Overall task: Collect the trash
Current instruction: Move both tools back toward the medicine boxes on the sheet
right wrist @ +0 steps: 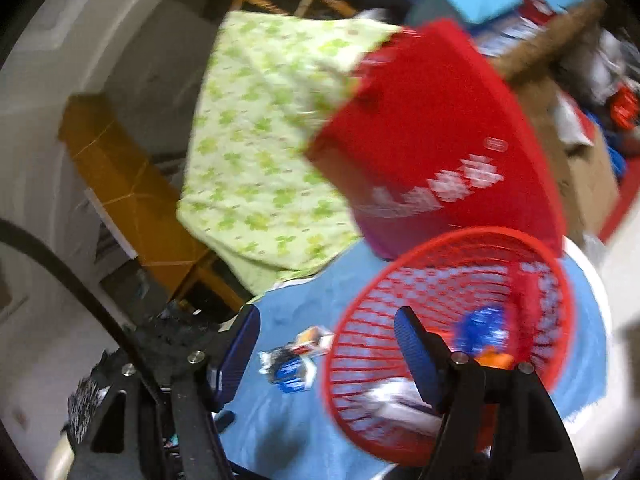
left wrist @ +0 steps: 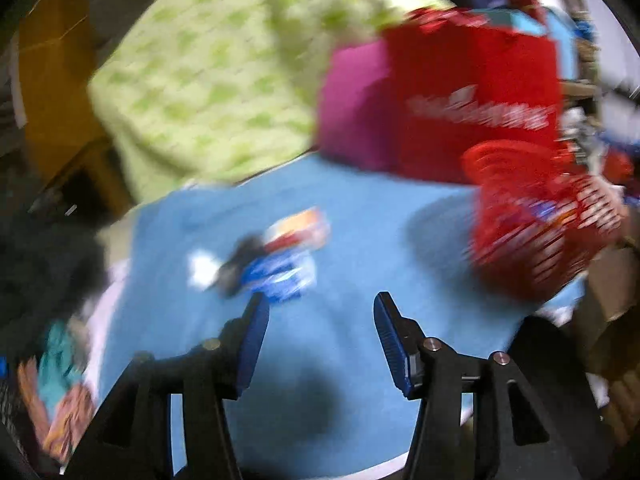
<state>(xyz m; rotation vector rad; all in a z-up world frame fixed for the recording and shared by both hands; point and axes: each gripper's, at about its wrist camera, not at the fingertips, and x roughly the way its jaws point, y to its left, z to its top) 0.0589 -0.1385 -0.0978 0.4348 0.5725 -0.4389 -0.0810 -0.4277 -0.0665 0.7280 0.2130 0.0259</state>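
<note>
A small pile of wrappers (left wrist: 276, 256), blue, white, black and orange, lies on a blue cloth (left wrist: 344, 344). It also shows in the right wrist view (right wrist: 294, 358). A red mesh basket (right wrist: 452, 340) stands tilted on the cloth to the right and holds blue, orange and white trash; it also shows in the left wrist view (left wrist: 536, 216). My left gripper (left wrist: 318, 304) is open and empty, just in front of the wrappers. My right gripper (right wrist: 326, 318) is open and empty, its right finger over the basket rim. Both views are blurred.
A red bag with white lettering (right wrist: 448, 148) and a magenta panel (left wrist: 356, 108) stand behind the basket. A green patterned cloth (left wrist: 216, 80) hangs at the back. An orange-brown box (right wrist: 124, 192) and cluttered boxes (right wrist: 580, 152) surround the cloth.
</note>
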